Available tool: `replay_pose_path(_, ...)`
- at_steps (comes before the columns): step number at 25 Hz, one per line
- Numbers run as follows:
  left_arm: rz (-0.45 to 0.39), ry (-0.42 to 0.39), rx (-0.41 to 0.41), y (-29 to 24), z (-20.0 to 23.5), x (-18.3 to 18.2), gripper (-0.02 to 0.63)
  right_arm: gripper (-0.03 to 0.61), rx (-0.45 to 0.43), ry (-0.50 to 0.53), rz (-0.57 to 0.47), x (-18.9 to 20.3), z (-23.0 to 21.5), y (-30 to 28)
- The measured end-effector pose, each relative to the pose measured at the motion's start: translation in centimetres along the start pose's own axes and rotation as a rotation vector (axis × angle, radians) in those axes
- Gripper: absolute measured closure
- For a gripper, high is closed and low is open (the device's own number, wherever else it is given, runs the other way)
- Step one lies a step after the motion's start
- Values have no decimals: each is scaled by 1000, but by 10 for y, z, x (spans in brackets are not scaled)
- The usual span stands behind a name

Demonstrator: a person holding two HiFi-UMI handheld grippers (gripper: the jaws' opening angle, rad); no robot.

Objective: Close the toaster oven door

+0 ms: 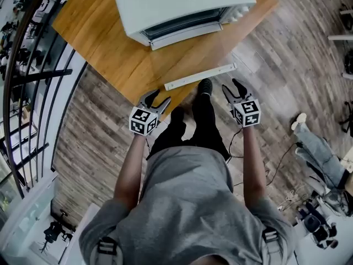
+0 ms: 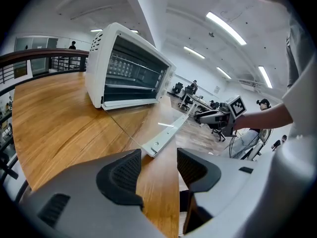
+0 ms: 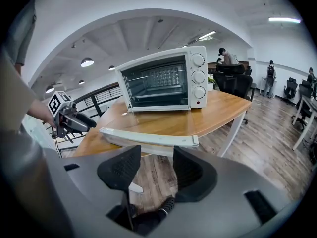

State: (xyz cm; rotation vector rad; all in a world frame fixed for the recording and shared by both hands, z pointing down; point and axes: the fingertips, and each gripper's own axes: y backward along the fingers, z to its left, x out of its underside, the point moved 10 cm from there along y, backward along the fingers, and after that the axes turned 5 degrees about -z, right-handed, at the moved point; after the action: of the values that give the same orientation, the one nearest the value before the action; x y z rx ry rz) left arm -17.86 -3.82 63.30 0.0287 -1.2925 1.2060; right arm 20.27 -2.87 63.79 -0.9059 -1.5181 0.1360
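Approach step, I judge: the white boxy metal toaster oven [image 1: 182,4] sits on the wooden desk [image 1: 105,43] beyond both pairs of fingers. Its glass door [image 1: 183,58] lies flat, with the white handle bar [image 1: 200,77] just ahead of them. The left gripper [image 1: 157,99] and right gripper [image 1: 233,88] have their fingers apart and empty; next, they must get under the bar and lift.

Both forearms [image 1: 130,169] stretch forward, side by side. The left gripper [image 1: 156,100] and the right gripper [image 1: 231,87] tilt downward, each with its jaws apart, gripping nothing.

Grey T-shirt [image 1: 187,203], black trousers [image 1: 194,127], grey claws [image 1: 157,99] [image 1: 232,87]
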Motion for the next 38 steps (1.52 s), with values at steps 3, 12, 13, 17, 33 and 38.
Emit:
replay_pose_path(3, 22, 9, -12, -11, 3, 5, 371, 366, -4, -17, 19, 6, -11, -6)
replay_pose_path(12, 78, 13, -28, -42, 20, 17, 371, 380, -8, -30, 49, 15, -38, -33)
replay_pose_path(13, 81, 14, -29, -44, 20, 18, 371, 392, -6, -30, 49, 17, -40, -36)
replay_pose_path(17, 94, 12, -21, -50, 20, 21, 371, 397, -7, -28, 70, 25, -45, -46)
replay_pose_path(33, 75, -19, -13, -75, 15, 16, 397, 449, 19, -17, 63, 20, -64, -62)
replay_pose_path(38, 83, -30, -9, -76, 13, 14, 414, 457, 22, -34, 60, 20, -65, -63)
